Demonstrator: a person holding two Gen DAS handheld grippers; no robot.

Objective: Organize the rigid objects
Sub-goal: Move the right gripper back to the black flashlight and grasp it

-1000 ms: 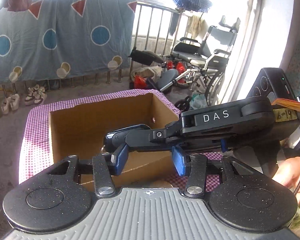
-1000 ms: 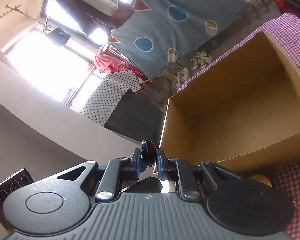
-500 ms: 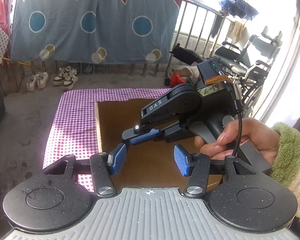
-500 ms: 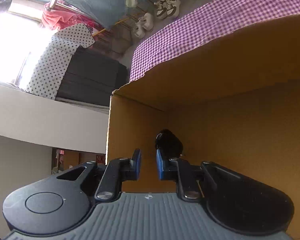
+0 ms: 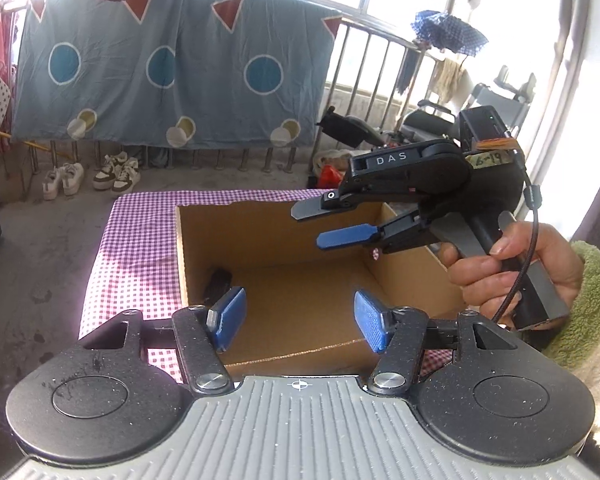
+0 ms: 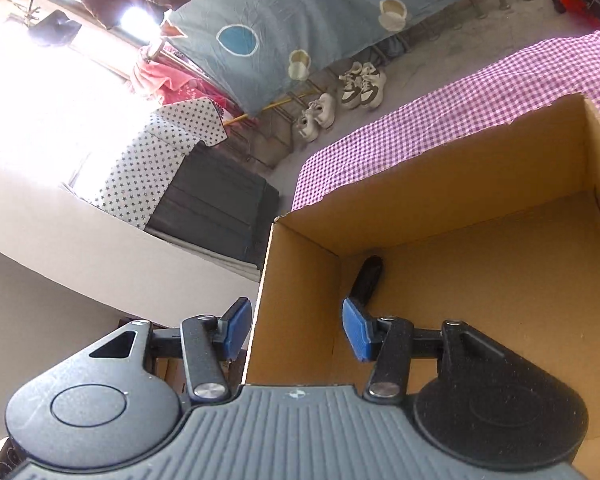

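Since half a second ago the right gripper (image 6: 296,328) has let go of the black object (image 6: 367,278) and pulled back up; its blue pads now stand wide apart, straddling the box's near-left wall, one outside, one inside. The object lies on the floor of the cardboard box (image 5: 204,240), tight against the left wall, near the far-left corner. Left gripper (image 5: 300,322): pads apart, nothing between them, held over the near rim of the box. Box sits on a purple checked cloth (image 5: 136,236). To the right in the left wrist view, the right gripper (image 5: 336,226) hangs over the box, jaws spread, gripped by a hand (image 5: 512,272) in a green fleece sleeve.
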